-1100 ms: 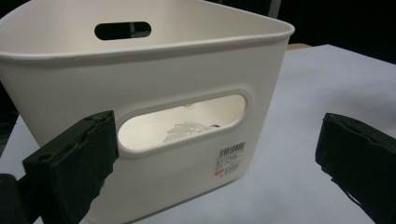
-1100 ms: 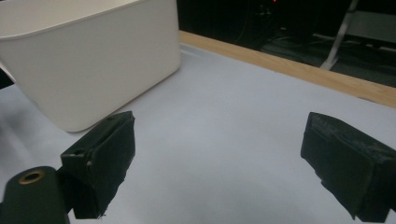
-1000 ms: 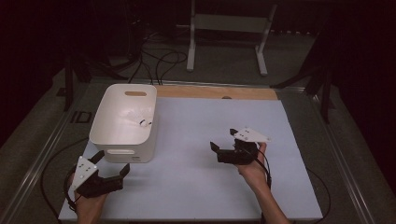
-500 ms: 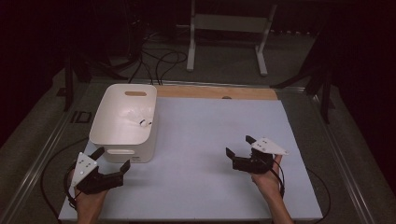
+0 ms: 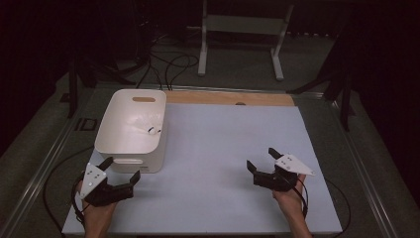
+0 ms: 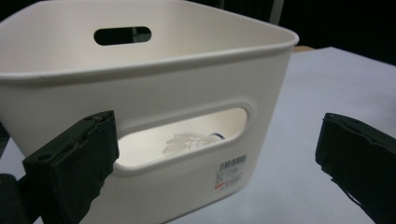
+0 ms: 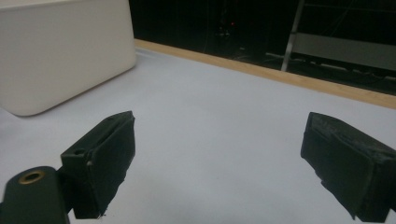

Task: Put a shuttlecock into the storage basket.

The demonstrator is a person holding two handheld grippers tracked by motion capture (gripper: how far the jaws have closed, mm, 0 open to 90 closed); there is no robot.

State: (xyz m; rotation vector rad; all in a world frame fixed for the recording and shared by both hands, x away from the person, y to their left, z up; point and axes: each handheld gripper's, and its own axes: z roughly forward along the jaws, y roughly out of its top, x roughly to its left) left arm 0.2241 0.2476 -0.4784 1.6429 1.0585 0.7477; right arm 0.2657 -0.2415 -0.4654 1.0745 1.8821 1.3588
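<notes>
At the table's near left corner, the left gripper [image 5: 120, 170] is hovering with jaws spread wide and empty just before the white bin [image 5: 130, 148], where a shuttlecock [image 5: 148, 129] is lying (the right gripper [image 5: 260, 159], also released, is sitting well apart).

Right tool [image 7: 215, 163] jaws spread wide, nothing between them, low over the pale bench [image 7: 224, 121]. White bin [image 7: 60, 51] ahead-left of the tool. Wooden bench edge [image 7: 261, 70] and metal stand [image 7: 336, 44] beyond.
</notes>
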